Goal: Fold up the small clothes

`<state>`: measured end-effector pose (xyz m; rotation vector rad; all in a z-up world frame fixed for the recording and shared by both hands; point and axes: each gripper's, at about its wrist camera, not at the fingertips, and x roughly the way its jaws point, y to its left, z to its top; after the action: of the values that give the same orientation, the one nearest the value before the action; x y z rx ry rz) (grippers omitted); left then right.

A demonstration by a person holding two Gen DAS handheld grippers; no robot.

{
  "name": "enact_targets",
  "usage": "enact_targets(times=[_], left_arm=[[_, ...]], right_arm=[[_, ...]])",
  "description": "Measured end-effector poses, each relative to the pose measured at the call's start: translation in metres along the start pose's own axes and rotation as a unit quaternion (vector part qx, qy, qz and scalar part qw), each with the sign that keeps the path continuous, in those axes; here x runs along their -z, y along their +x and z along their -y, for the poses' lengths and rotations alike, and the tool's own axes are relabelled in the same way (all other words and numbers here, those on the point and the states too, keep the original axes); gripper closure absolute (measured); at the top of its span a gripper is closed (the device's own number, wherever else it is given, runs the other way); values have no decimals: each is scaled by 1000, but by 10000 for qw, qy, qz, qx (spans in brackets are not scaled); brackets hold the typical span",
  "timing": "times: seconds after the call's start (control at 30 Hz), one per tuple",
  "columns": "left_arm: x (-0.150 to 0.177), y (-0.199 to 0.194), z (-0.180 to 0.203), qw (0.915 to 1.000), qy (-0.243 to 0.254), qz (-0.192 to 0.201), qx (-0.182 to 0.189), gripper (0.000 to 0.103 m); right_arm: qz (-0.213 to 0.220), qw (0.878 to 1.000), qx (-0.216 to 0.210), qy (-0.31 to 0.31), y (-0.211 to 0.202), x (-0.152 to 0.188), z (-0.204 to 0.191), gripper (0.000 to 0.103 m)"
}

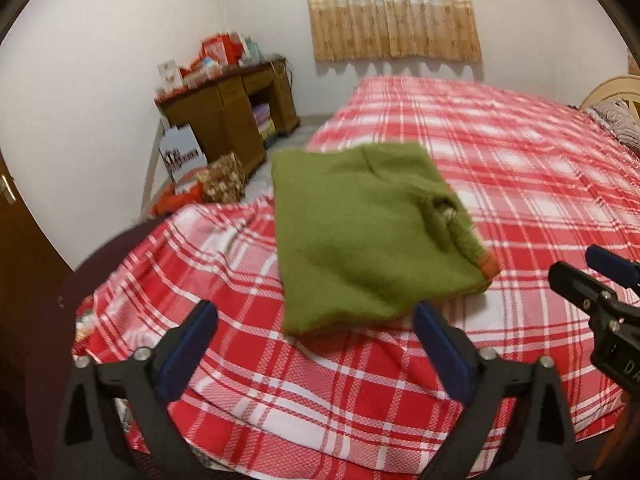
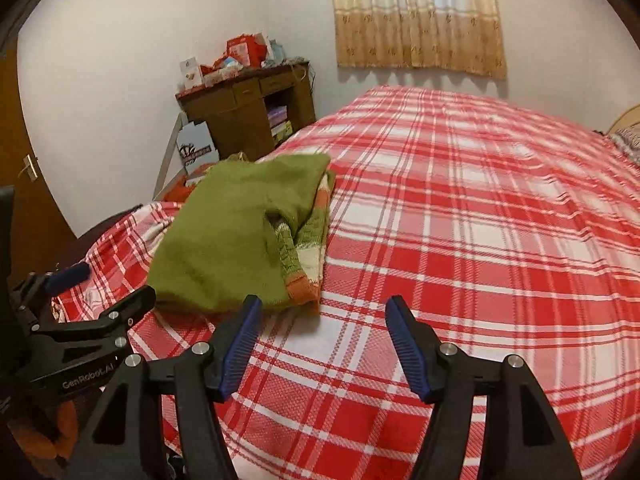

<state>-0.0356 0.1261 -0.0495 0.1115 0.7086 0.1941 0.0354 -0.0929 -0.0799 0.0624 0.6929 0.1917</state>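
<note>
Over on the left, left gripper (image 1: pixel 316 344) hovering low above the red plaid bedspread (image 1: pixel 520 184), jaws spread wide, nothing between the blue pads (image 1: pixel 188 350). Just ahead of those tips, green sweater (image 1: pixel 360 240) lying folded flat on the bed near its foot-end corner, orange cuff (image 1: pixel 490 268) poking out at the near right corner. Further right, right gripper (image 2: pixel 322 344) also spread apart and empty, sweater (image 2: pixel 232 240) sitting ahead and to the left of it, near hem just beyond the left fingertip, not touching. Beyond the bed, wooden desk (image 1: pixel 232 120) against the wall, curtain (image 1: pixel 392 8) above.
</note>
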Motion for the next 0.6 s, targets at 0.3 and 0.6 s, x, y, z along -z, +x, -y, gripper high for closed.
enact_targets(times=[0.3,0.6], left_arm=[[-14,-46,-2,9979,-144,628,-52,0],[-21,-90,-6,9922,-372,1179,-164,0]], right_arm=[[839,9958,360,-121,-65,-16,-9,34],[1564,9865,388,-303,-110,-31,-21,30]])
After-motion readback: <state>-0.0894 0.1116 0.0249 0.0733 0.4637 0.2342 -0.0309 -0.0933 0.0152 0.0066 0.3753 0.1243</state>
